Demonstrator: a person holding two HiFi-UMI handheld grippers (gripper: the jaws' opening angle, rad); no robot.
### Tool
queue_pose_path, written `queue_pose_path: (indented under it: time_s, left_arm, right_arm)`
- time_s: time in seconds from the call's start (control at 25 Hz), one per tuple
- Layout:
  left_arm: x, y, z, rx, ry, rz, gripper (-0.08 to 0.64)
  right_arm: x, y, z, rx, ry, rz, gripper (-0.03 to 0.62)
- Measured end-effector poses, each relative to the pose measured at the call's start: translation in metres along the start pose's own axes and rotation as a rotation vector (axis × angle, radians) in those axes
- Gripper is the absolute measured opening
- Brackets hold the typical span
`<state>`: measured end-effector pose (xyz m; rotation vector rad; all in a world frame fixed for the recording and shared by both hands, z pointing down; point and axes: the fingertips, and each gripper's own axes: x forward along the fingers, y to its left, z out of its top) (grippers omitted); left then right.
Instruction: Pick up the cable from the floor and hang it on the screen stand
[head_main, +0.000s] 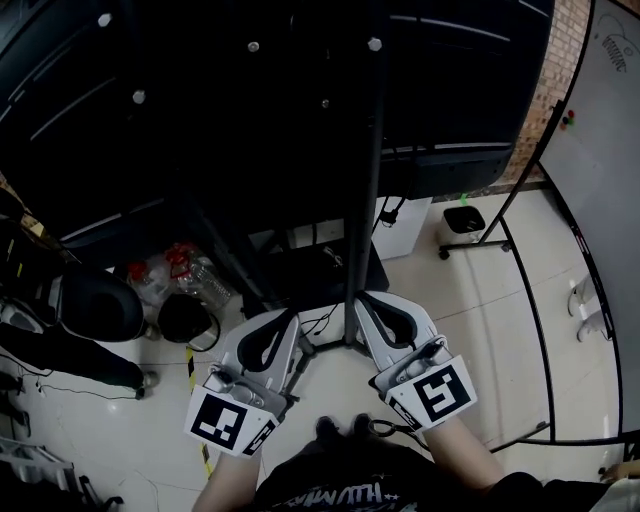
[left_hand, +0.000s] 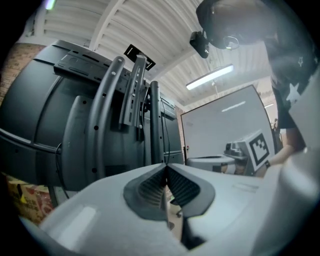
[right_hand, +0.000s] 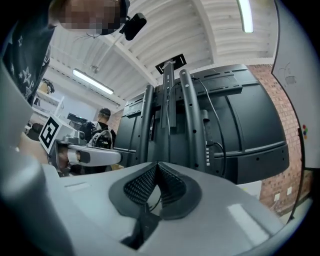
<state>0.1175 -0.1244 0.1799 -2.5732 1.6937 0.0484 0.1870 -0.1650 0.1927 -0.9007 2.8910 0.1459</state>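
Blk cable (head_main: 318, 322) on floor by screen stand (head_main: 372, 180).

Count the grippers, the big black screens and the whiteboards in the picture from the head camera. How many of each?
Grippers: 2, the left gripper and the right gripper
Big black screen: 1
Whiteboard: 1
Total: 4

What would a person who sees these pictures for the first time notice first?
The big black screen on its stand fills the upper half of the head view. Below it, the left gripper and the right gripper point toward the stand, jaws shut. A whiteboard stands at the right.
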Motion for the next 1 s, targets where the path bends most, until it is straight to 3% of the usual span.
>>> queue_pose_path:
  time_s: [0.32, 1.0]
  left_arm:
    - [-0.006, -0.003, -0.020, -0.042, 0.028, -0.005, 0.003]
    - [0.004, -0.008, -0.022, -0.059, 0.025, -0.020, 0.003]
  right_arm:
    - [-0.003, 0.014, -0.025, 0.011, 0.052, 0.016, 0.008]
    - [-0.001, 0.004, -0.025, 0.001, 0.078, 0.010, 0.008]
